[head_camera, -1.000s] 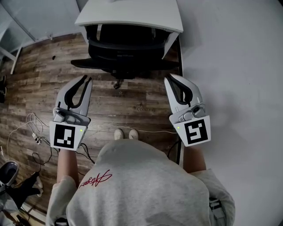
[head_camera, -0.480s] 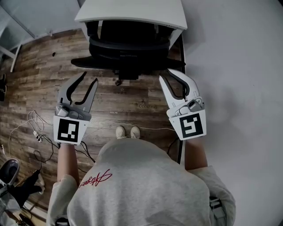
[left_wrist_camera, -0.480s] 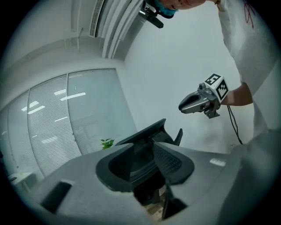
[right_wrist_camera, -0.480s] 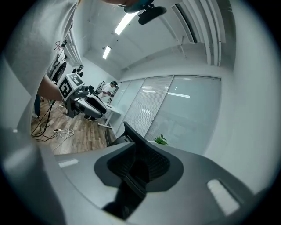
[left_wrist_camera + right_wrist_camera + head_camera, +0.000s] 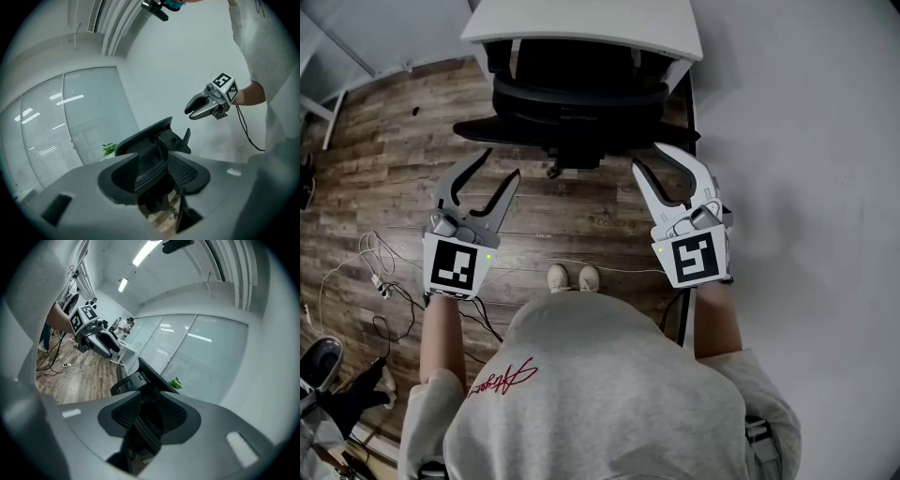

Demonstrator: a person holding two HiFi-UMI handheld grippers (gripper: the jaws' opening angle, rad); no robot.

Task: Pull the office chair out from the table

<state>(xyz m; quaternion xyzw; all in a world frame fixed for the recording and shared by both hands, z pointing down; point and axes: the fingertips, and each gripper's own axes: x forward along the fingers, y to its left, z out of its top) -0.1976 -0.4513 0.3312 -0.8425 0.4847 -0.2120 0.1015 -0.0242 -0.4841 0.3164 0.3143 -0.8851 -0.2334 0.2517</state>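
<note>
chair: we see the office chair tucked under the table, back toward us
left gripper: jaws just been opening, empty, short of chair
right gripper: jaws just been opening too, empty, near chair

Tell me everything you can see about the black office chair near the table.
The office chair is black, with a curved backrest that looks like mesh and two armrests. It stands upright on the wooden floor, its front tucked under the white table, its back facing the person. The left gripper and right gripper, whose jaws have just been opening, hover short of it, empty; neither touches it.
</note>
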